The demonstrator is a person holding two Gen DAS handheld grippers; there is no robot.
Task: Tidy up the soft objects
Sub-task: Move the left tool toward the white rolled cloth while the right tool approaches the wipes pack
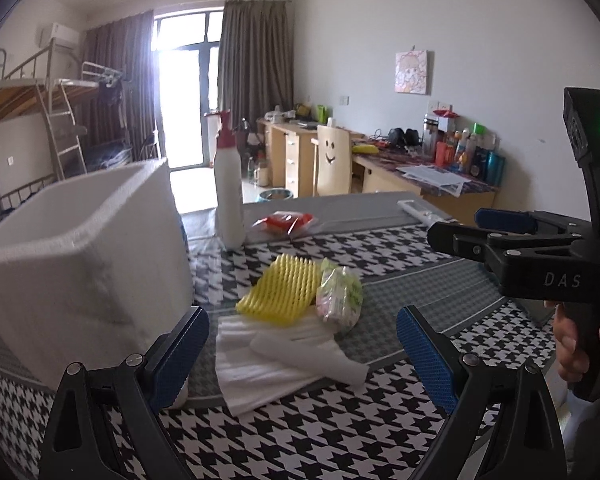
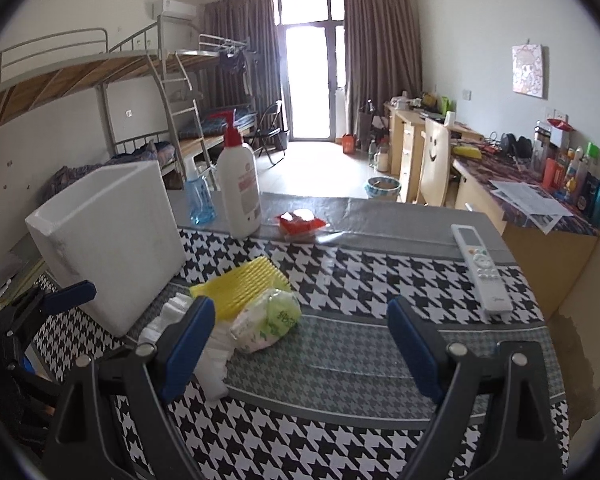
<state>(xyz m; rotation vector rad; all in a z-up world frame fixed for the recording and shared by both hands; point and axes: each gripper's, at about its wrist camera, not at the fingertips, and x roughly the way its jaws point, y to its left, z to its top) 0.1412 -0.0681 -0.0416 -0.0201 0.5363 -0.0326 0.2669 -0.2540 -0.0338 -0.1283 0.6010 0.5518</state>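
Your left gripper [image 1: 302, 356] and right gripper [image 2: 300, 344] are both wide open and hold nothing. The soft things, a yellow sponge [image 1: 278, 288] and white foam sheets [image 1: 268, 364], lie mid-frame beside the white box [image 1: 80, 264].

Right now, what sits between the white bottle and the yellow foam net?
Only bare checked cloth; the bottle and net stand apart. The right wrist view shows it.

A yellow foam net [image 1: 278, 294] lies flat beside a tissue pack [image 1: 339, 294] (green print, crinkled). White foam sheets [image 1: 268, 364] lie just before them, near an open white foam box [image 1: 84, 256].
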